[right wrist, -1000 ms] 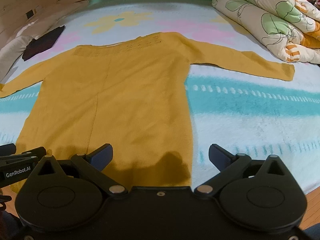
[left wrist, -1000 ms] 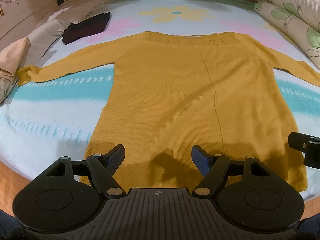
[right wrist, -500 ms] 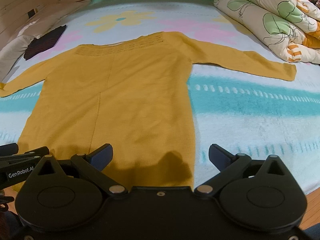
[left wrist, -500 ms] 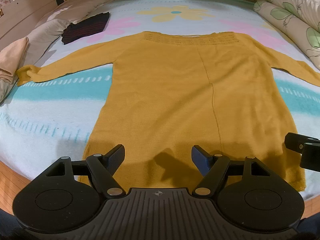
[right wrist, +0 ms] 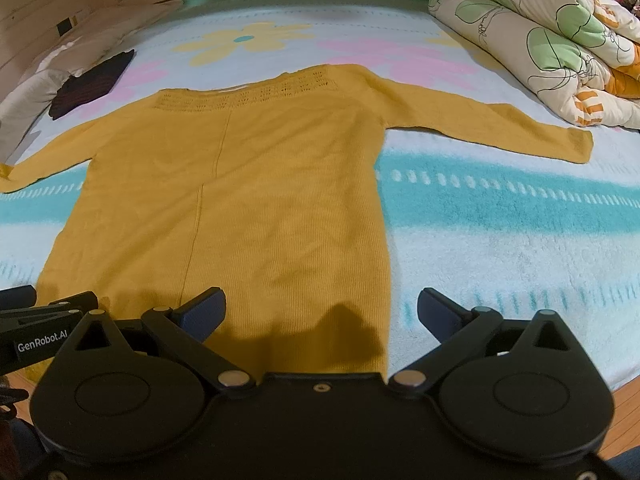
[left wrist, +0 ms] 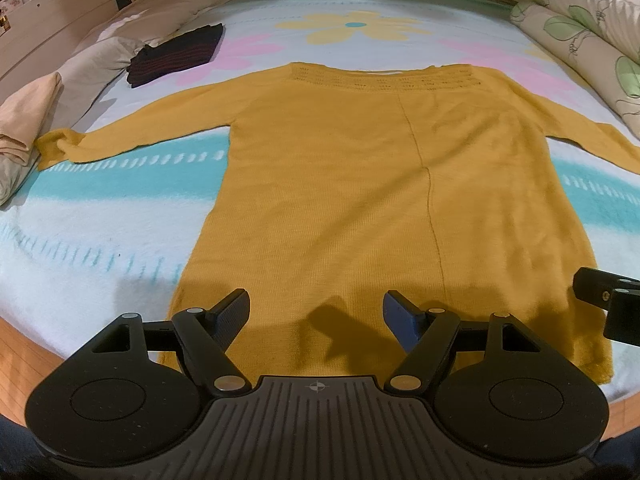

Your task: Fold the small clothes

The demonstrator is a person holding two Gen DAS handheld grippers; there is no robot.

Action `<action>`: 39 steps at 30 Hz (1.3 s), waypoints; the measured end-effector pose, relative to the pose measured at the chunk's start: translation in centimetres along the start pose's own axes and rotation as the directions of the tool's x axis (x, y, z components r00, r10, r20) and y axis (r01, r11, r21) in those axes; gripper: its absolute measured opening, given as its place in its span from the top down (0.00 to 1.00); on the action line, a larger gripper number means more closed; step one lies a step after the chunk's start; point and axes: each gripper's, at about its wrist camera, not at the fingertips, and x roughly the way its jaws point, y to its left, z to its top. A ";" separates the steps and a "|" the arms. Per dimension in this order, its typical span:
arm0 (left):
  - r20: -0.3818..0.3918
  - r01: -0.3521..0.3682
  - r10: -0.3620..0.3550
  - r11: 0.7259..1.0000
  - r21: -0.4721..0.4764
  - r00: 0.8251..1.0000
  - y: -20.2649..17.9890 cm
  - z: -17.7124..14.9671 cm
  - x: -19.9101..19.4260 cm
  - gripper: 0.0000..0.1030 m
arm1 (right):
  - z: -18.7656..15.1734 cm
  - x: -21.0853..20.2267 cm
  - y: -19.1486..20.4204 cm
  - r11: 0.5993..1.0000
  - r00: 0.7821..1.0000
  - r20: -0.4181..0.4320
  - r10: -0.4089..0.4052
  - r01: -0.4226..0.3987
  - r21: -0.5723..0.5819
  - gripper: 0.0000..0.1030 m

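A bed covered by a pale blue fleece blanket (left wrist: 100,216) with flower prints fills both views. Upper left lies a folded dark striped garment (left wrist: 176,54). Centre frame, a mustard-yellow knitted long-sleeved sweater (left wrist: 380,184) lies flat, sleeves spread. Left gripper (left wrist: 316,312) and right gripper (right wrist: 320,310) hover over its hem, fingers wide apart, holding nothing. Upper right sits a rolled floral quilt (right wrist: 540,40).

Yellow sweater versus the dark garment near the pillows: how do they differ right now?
The yellow sweater lies spread flat with both sleeves out; the dark garment is already folded into a compact stack. The sweater lies close to the near edge of the bed, the dark garment far back beside the pillows. Both rest on the floral blanket.
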 end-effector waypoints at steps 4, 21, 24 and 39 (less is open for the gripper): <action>-0.001 -0.001 0.001 1.000 -0.001 1.000 0.0 0.0 0.0 0.29 | 0.0 0.0 0.0 1.000 1.000 0.001 0.001 -0.001 -0.001 0.01; 0.107 0.012 -0.008 0.999 -0.039 0.994 0.4 0.8 -1.0 0.30 | 0.4 -0.3 -0.4 0.997 0.997 -0.011 0.075 -0.075 0.027 0.01; 0.122 0.025 -0.018 0.999 -0.048 0.992 0.3 1.2 -1.1 0.30 | 0.6 -0.2 -0.8 0.995 0.996 -0.010 0.084 -0.084 0.049 0.01; 0.187 0.042 -0.035 0.998 -0.036 0.982 -2.8 9.6 -2.3 0.31 | 7.9 -2.5 -8.7 0.969 0.987 0.070 0.147 -0.158 0.190 0.11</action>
